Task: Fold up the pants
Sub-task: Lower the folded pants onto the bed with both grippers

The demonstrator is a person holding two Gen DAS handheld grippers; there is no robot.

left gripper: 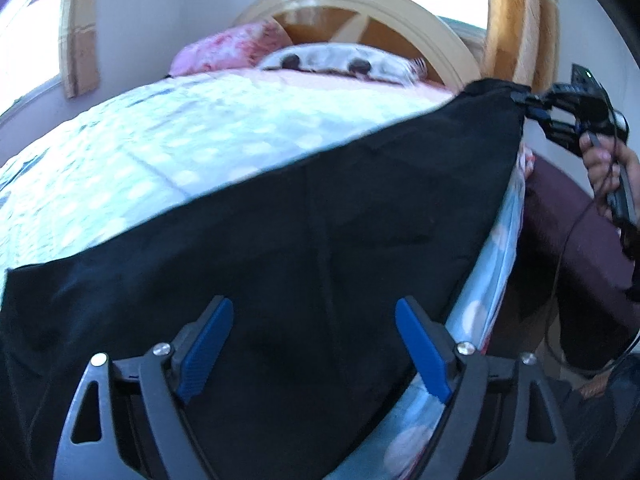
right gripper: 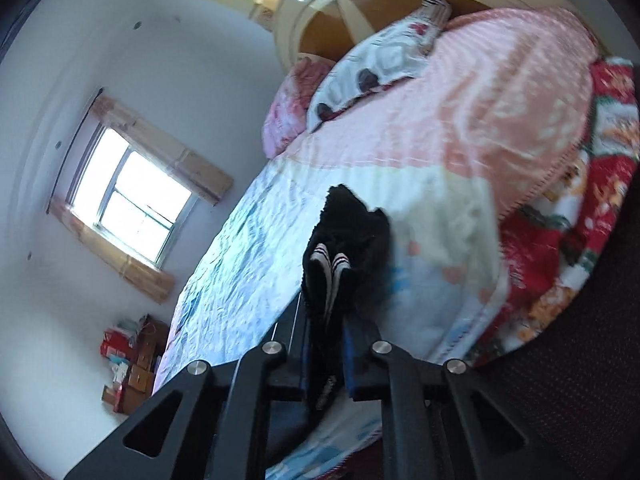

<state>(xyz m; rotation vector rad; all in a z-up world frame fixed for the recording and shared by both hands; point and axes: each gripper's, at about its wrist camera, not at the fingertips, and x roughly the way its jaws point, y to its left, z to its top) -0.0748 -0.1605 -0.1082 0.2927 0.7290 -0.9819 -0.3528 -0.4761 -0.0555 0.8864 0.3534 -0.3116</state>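
Note:
Black pants [left gripper: 320,220] lie spread over the near part of the bed. My left gripper [left gripper: 314,308] hovers just above them, its blue pads [left gripper: 208,344] wide apart, and the jaws stand open with only flat cloth beneath. At the far right, my right gripper [left gripper: 520,104] pinches a corner of the pants and holds it raised off the bed. In the right wrist view, the right gripper [right gripper: 328,320] is shut on bunched black pants [right gripper: 348,232] that show a white-striped band. A hand [left gripper: 600,160] grips its handle.
The bed carries a light blue quilt [left gripper: 160,152], a pink blanket [right gripper: 480,120] and pillows [left gripper: 224,52] against a round wooden headboard [left gripper: 360,4]. A dark maroon seat [left gripper: 572,240] stands beside the bed at right. Boxes [right gripper: 128,364] sit on the floor under a window [right gripper: 132,204].

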